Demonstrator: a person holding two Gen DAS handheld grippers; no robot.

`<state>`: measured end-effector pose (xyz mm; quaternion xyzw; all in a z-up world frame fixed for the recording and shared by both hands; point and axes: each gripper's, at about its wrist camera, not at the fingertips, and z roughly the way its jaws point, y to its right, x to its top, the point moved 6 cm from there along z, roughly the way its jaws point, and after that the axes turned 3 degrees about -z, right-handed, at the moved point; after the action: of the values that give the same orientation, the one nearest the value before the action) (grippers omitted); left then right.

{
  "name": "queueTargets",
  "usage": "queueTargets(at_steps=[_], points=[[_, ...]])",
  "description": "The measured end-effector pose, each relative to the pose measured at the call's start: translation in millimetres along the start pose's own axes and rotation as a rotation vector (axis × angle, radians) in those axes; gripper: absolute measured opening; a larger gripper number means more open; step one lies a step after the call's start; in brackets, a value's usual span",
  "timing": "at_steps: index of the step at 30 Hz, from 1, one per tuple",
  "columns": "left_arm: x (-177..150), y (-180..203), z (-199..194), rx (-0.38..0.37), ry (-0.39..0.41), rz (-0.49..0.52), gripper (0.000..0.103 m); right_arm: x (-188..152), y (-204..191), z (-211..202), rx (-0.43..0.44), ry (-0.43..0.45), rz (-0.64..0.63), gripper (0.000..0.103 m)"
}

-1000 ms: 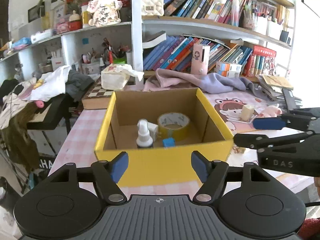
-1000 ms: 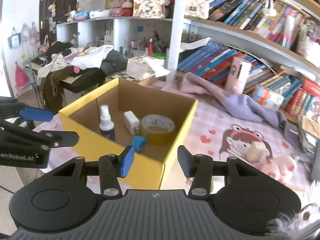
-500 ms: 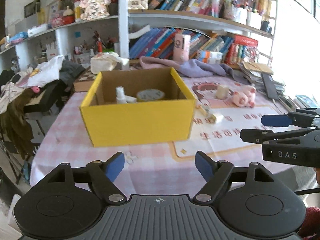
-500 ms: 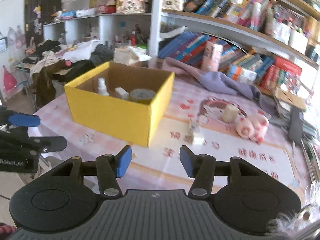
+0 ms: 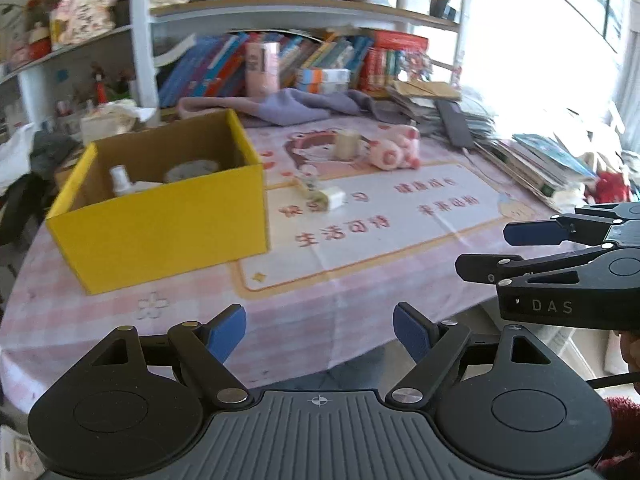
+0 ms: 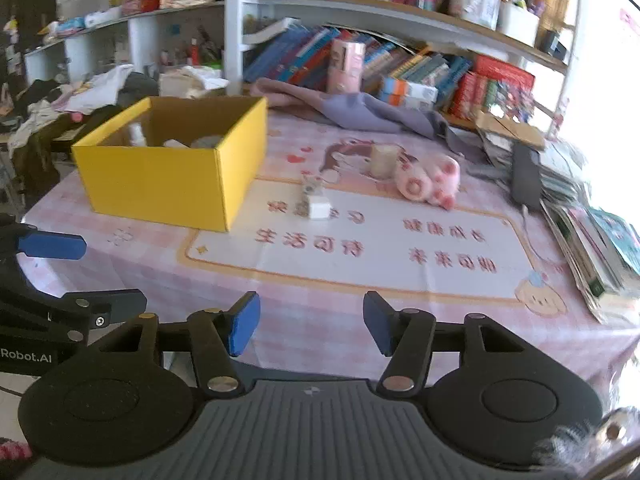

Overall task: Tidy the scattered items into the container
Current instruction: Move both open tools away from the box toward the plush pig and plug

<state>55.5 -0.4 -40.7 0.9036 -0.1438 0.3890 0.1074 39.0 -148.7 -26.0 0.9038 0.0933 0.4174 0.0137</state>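
The yellow cardboard box (image 5: 160, 236) (image 6: 168, 184) stands on the left of the pink table. Inside it are a white spray bottle (image 5: 119, 180) and a tape roll (image 5: 192, 170). On the mat to its right lie a small white block (image 5: 334, 198) (image 6: 318, 208), a cream cylinder (image 5: 346, 144) (image 6: 382, 160) and a pink plush pig (image 5: 394, 152) (image 6: 428, 184). My left gripper (image 5: 320, 332) is open and empty, hovering over the table's near edge. To its right, my right gripper (image 6: 310, 324) is also back at the near edge; its jaws are opening with nothing between them.
A purple cloth (image 6: 360, 112) lies behind the mat, under crowded bookshelves (image 6: 400, 60). Stacks of books (image 6: 592, 240) and a black flat device (image 6: 524, 176) line the table's right side. Clothes are piled on a seat (image 6: 60, 112) beyond the box.
Both grippers have drawn back from over the box to the table's near edge, so the box looks smaller and farther. Both pairs of jaws stand wider apart.
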Motion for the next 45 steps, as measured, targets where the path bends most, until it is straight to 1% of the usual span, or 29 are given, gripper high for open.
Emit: queueTargets(at_steps=[6,10,18,26,32,37,41,45], points=[[1,18,10,-0.046,-0.022,0.051,0.083,-11,14,-4,-0.045,-0.025,0.043,0.063],[5,26,17,-0.070,-0.028,0.080,0.083,-13,25,-3,-0.072,-0.032,0.070,0.064],[22,43,40,-0.111,-0.036,0.120,0.084,-7,48,4,-0.114,-0.039,0.082,0.069],[39,59,63,-0.148,-0.034,0.164,0.084,1,73,19,-0.143,-0.049,0.102,0.070],[51,66,88,-0.152,-0.048,0.169,0.084,8,93,36,-0.154,-0.057,0.116,0.070],[64,69,111,-0.142,-0.067,0.158,0.084,16,109,57,-0.142,-0.067,0.114,0.071],[76,70,130,-0.124,-0.088,0.139,0.084,29,126,75,-0.123,-0.077,0.111,0.074],[92,67,147,-0.076,-0.102,0.098,0.084,45,141,94,-0.091,-0.076,0.090,0.082]])
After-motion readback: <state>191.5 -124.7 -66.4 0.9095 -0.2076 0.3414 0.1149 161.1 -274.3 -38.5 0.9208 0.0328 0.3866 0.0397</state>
